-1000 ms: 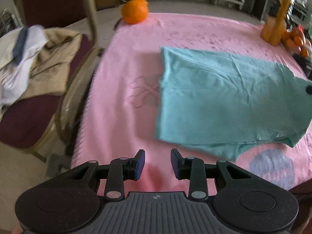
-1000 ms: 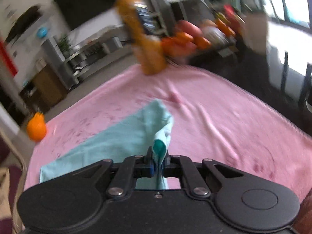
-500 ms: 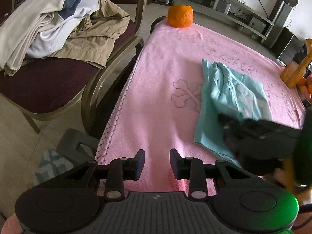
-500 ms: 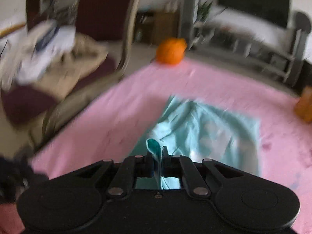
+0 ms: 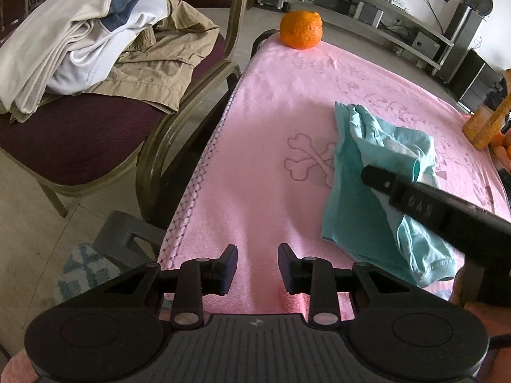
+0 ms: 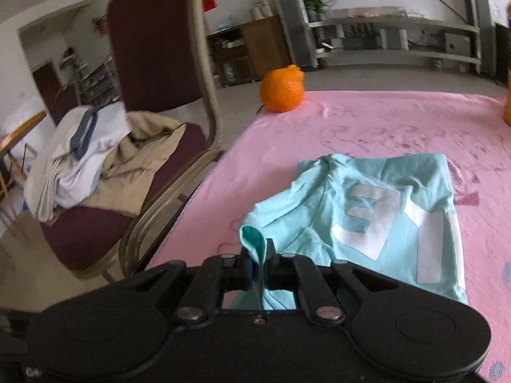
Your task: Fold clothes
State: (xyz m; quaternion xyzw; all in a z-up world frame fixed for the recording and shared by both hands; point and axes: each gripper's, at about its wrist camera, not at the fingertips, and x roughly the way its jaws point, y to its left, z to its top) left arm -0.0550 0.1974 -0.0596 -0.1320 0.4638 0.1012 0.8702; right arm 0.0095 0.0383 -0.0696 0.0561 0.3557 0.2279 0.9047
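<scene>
Off the counter's left edge sits the maroon chair [image 5: 80,134], heaped with a white garment [image 5: 80,22] and a tan one [image 5: 159,60], neither of them folded. At the counter's far left corner an orange [image 5: 301,29] rests on the pink towel [image 5: 255,146] that covers the counter. My left tongs [image 5: 257,268] hover low over the near left part of that towel, just inside its stitched edge, spread apart with only pink cloth showing between the pads, gripping nothing. A bone print [image 5: 311,159] lies on the towel out in front of them. Right of that print lies the teal T-shirt [image 6: 367,217], partly doubled over on itself in the middle of the counter, white block lettering facing up, its left side rumpled. My right tongs [image 6: 259,260] are pressed together on a fold of the T-shirt's near left corner, the fabric curling up between the pads and lifted off the towel. At the counter's far right corner stands an orange-yellow object [image 5: 485,121], cut off by the view's edge.
</scene>
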